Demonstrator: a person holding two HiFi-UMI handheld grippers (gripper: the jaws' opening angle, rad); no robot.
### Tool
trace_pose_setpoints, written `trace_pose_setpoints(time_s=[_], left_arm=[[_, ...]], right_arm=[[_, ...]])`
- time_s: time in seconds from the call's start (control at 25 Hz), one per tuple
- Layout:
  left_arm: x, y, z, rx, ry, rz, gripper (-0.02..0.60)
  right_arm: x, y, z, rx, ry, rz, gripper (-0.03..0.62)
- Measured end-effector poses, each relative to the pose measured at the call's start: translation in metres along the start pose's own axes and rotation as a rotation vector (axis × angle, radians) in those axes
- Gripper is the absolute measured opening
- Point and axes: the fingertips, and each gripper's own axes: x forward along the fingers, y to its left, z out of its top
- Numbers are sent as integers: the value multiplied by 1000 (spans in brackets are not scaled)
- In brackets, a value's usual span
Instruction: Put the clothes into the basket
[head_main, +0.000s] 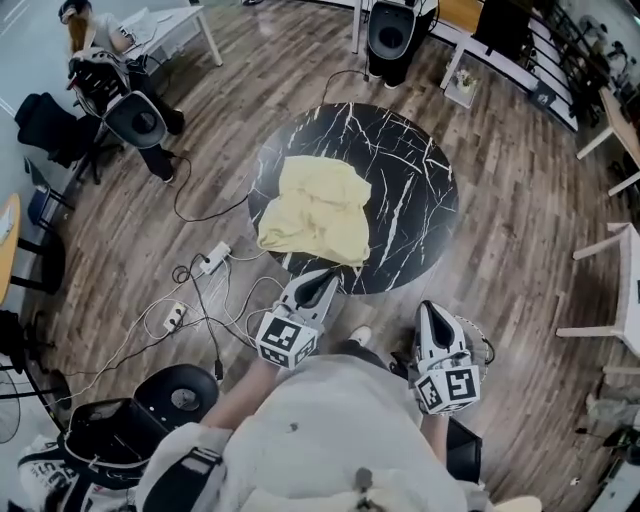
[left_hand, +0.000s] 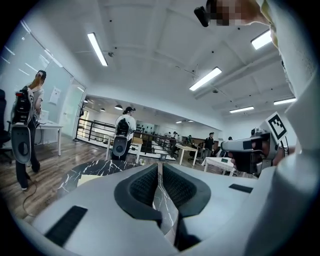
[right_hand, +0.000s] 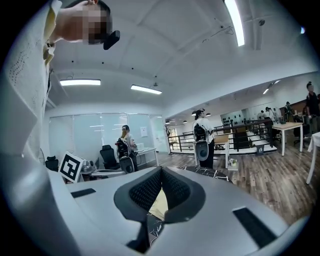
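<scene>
My left gripper (head_main: 318, 288) and right gripper (head_main: 432, 316) sit low in the head view, two in all, both pinched closed with nothing in them. One crumpled yellow cloth (head_main: 316, 210) lies at centre on the single round black marble table (head_main: 420, 190), apart from both grippers. In the left gripper view the ribbed pads (left_hand: 145, 187) meet, and the cloth is only a pale sliver at lower left. In the right gripper view the pads are together, with the cloth partly hidden behind them.

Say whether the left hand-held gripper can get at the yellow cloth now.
Probably yes: the left hand-held gripper points at the yellow cloth from the edge of the table, nothing between; its shut jaws must open.
</scene>
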Motion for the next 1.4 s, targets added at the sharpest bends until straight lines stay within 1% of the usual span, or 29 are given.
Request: trace_pose_setpoints(time_s=[0.16,0.32,0.36,0.4,0.44,0.56,0.72,0.84,0.96,1.04,1.2,1.4], left_arm=[[26,2,-4,-74,-10,58,25],[47,6,-13,-89,-7,110,31],[52,7,-15,-89,-3,117,50],[57,8,-18,-89,4,122,97],[61,10,-20,-85,14,124,126],[68,18,-28,-40,55,126,141],[82,40,-39,7,117,109,200],[92,65,-50,6,170,104,233],[103,91,-62,-8,235,76,250],[113,112,-68,3,265,75,267],[128,160,-78,62,308,118,310],[138,202,-84,62,326,108,339]], right_arm=[[11,-29,6,-13,7,45,9],[21,-51,7,-26,22,89,9],[24,-56,6,-31,28,96,9],[26,-61,5,-34,34,101,9],[29,-65,4,-35,39,104,9],[37,-71,2,-16,44,98,9],[52,-73,2,3,42,69,9],[63,-73,3,15,55,26,9],[75,-72,9,24,52,-29,9],[84,-71,13,30,42,-63,9],[102,-68,15,44,42,-132,9],[118,-55,12,57,37,-202,9]])
